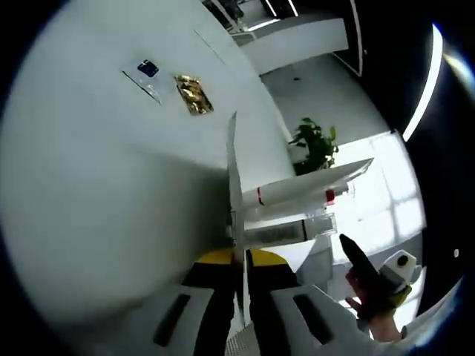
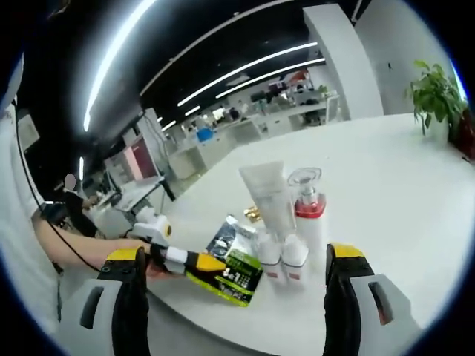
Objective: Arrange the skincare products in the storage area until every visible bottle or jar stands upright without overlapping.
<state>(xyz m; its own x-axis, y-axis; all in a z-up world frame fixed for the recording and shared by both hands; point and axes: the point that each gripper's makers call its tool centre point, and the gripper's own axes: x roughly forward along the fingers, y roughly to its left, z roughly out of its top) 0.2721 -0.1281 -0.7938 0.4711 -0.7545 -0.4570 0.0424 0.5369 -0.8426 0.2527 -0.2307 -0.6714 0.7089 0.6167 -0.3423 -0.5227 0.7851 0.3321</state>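
My left gripper [image 1: 243, 256] is shut on a flat sachet [image 1: 233, 170], which I see edge-on as a thin white blade. In the right gripper view it is a green and black sachet [image 2: 231, 273], held by the left gripper [image 2: 208, 264] low over the table's near edge. Just behind it stand a white tube [image 2: 269, 196], a pump bottle [image 2: 308, 211] with a red band and clear cap, and two small white bottles [image 2: 282, 258]. My right gripper [image 2: 239, 256] is wide open in front of this group and touches nothing. The tube [image 1: 297, 191] also lies across the left gripper view.
A gold sachet [image 1: 194, 94] and a clear sachet with a blue patch [image 1: 148, 70] lie on the white table [image 1: 89, 185]. The right gripper [image 1: 360, 271] and a hand [image 1: 378, 322] are nearby. A potted plant [image 2: 434, 93] stands past the table's far edge. Desks fill the office behind.
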